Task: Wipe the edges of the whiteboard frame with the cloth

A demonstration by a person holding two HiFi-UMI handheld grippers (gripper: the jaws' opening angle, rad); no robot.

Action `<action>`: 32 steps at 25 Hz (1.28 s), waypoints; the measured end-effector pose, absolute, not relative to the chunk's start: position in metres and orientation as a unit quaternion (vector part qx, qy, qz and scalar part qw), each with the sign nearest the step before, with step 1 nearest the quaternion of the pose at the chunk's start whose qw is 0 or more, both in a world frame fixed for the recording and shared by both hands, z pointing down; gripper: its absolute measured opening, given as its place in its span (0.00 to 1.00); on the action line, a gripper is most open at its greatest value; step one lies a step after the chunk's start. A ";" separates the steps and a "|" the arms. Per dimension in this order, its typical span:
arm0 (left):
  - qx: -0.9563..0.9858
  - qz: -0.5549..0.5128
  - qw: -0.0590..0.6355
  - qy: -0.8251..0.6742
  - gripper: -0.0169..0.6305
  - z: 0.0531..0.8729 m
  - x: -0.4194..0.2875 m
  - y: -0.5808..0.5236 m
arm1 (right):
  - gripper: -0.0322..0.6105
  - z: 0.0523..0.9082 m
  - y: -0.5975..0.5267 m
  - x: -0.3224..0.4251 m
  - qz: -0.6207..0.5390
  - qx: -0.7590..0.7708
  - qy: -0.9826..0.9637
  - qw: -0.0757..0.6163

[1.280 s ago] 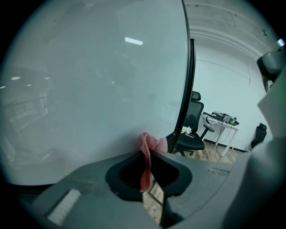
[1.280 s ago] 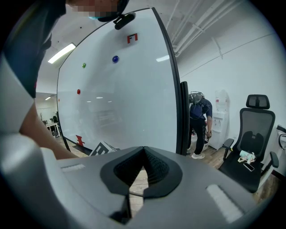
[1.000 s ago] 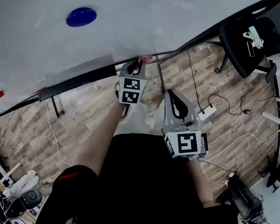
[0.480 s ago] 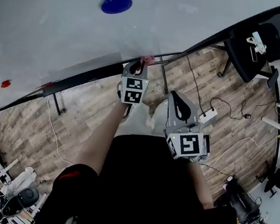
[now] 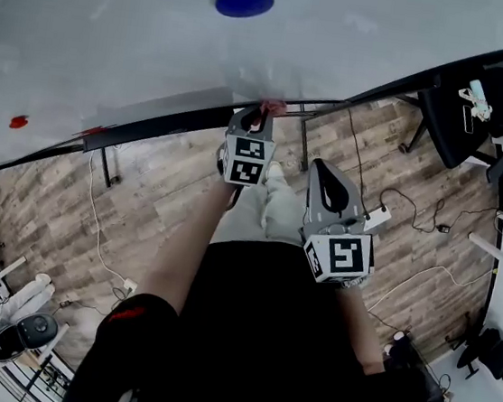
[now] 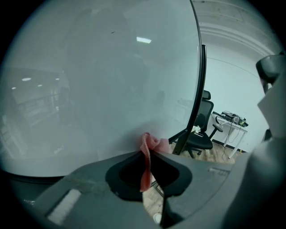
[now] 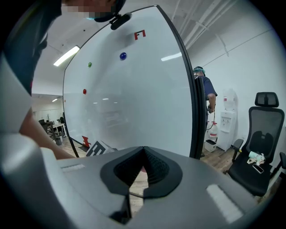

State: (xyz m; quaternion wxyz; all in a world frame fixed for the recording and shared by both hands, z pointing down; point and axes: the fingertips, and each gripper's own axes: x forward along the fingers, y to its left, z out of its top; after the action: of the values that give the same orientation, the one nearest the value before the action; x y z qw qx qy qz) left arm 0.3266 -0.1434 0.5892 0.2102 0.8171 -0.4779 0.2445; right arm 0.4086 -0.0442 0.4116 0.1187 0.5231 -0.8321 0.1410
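Wiping looks mid-way at best: the left gripper [image 5: 260, 115], clamped on the pink cloth [image 5: 272, 108], holds it against the whiteboard frame [image 5: 151, 129] at its bottom edge, 12 o'clock of the person (right gripper [image 5: 321, 169], at 4 o'clock, closed on nothing).

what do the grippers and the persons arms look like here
The left gripper and right gripper are grey, tapering to two jaws with a dark ribbed lining. Each carries a white cube of black square markers. The person wears a black short-sleeved top with a red patch on the left sleeve.
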 end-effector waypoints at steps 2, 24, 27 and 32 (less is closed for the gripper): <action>0.810 0.246 0.216 -0.486 0.08 0.591 0.322 -0.141 | 0.05 0.414 -0.046 0.406 0.144 0.514 -0.837 0.121; 0.746 0.251 0.233 -0.571 0.08 0.592 0.281 -0.137 | 0.05 0.422 -0.066 0.395 0.141 0.417 -0.889 0.124; 0.740 0.250 0.231 -0.580 0.08 0.592 0.274 -0.138 | 0.05 0.427 -0.070 0.393 0.144 0.407 -0.894 0.123; 0.737 0.254 0.230 -0.582 0.08 0.592 0.268 -0.137 | 0.05 0.424 -0.073 0.384 0.136 0.390 -0.902 0.129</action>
State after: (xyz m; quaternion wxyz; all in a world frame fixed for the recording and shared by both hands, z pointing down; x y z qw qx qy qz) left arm 0.2678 -0.1372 0.5919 0.2304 0.7372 -0.5823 0.2538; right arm 0.3844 -0.0733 0.4243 0.1291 0.3898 -0.9016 0.1360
